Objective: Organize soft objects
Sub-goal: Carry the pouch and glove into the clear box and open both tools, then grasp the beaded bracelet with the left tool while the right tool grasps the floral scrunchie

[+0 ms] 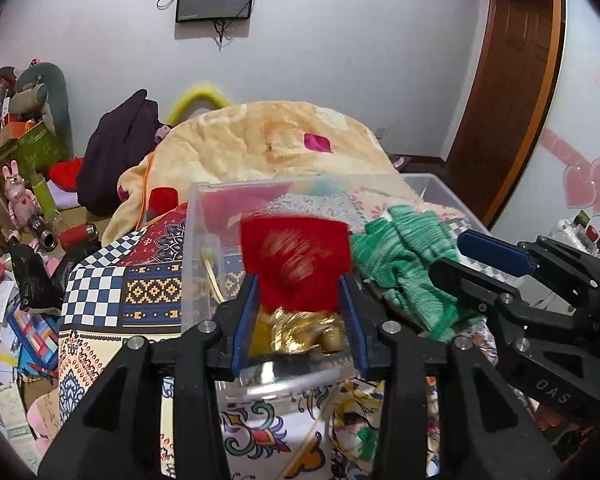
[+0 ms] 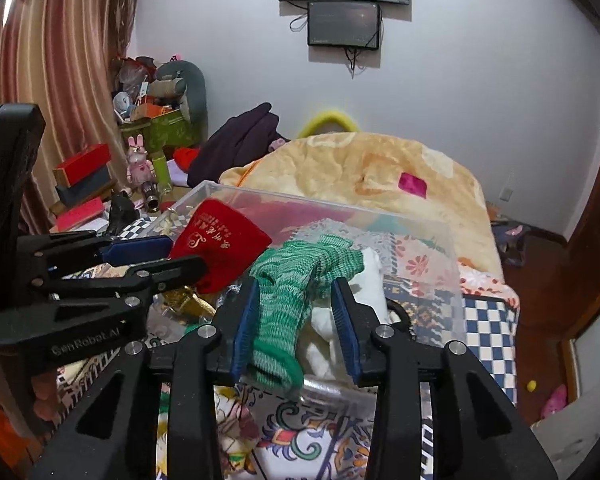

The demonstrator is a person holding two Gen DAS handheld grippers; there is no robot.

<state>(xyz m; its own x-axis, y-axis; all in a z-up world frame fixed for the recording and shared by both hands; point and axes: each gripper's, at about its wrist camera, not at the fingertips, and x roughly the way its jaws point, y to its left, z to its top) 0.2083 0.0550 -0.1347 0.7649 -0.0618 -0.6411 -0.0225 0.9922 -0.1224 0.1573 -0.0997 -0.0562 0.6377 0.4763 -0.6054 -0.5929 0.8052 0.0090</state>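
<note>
A red cloth pouch [image 1: 296, 258] with gold lettering sits between the fingers of my left gripper [image 1: 300, 280], over a clear plastic bin [image 1: 198, 216] on the bed. The jaws stand apart around it and the pouch looks blurred. A gold tassel [image 1: 300, 330] hangs under it. My right gripper [image 2: 296, 286] stands open around a green knitted cloth [image 2: 288, 300] that drapes over the bin's near rim [image 2: 340, 394]. White cloth [image 2: 364, 280] lies beside it in the bin. The pouch [image 2: 220, 240] and left gripper [image 2: 180, 254] show in the right wrist view; the right gripper [image 1: 456, 254] and green cloth [image 1: 408, 264] in the left.
The bin stands on a patterned quilt [image 1: 116, 280]. A peach blanket [image 1: 276, 140] is heaped behind it, with dark clothing [image 1: 116, 152] to its left. Boxes, a pink rabbit toy [image 1: 18, 196] and clutter fill the left side. A wooden door [image 1: 516, 80] is at the right.
</note>
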